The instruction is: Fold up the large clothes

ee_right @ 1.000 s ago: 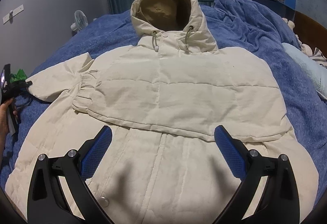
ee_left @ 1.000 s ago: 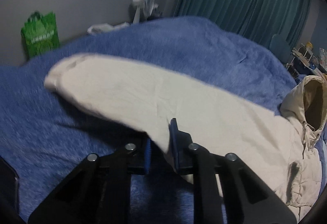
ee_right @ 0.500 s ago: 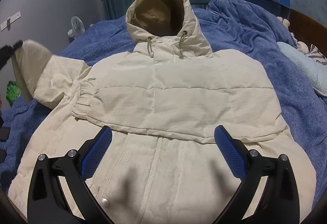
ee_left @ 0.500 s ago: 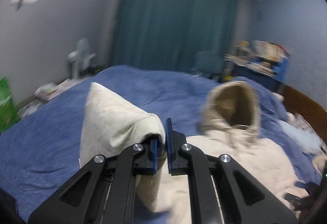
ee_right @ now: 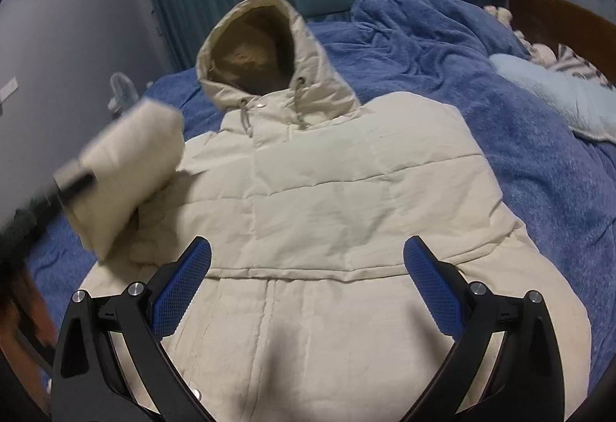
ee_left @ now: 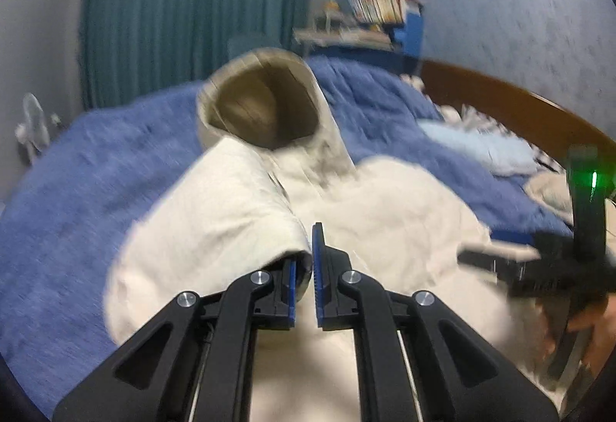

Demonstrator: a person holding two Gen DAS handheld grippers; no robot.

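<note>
Cream coat point(ee_right: 327, 198) on the blue bed point(ee_right: 519, 137), left gripper point(ee_left: 304, 268) jaws pinching its sleeve point(ee_left: 215, 221) at 9 o'clock, right gripper point(ee_right: 308, 268) jaws wide, holding nothing.

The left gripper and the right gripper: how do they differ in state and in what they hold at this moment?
The left gripper is shut on the cream sleeve, lifted over the jacket; the right gripper stands wide open and holds nothing. The left gripper looks blurred in the right wrist view; the right gripper hovers above the jacket's front. Both have black arms and blue pads.
</note>
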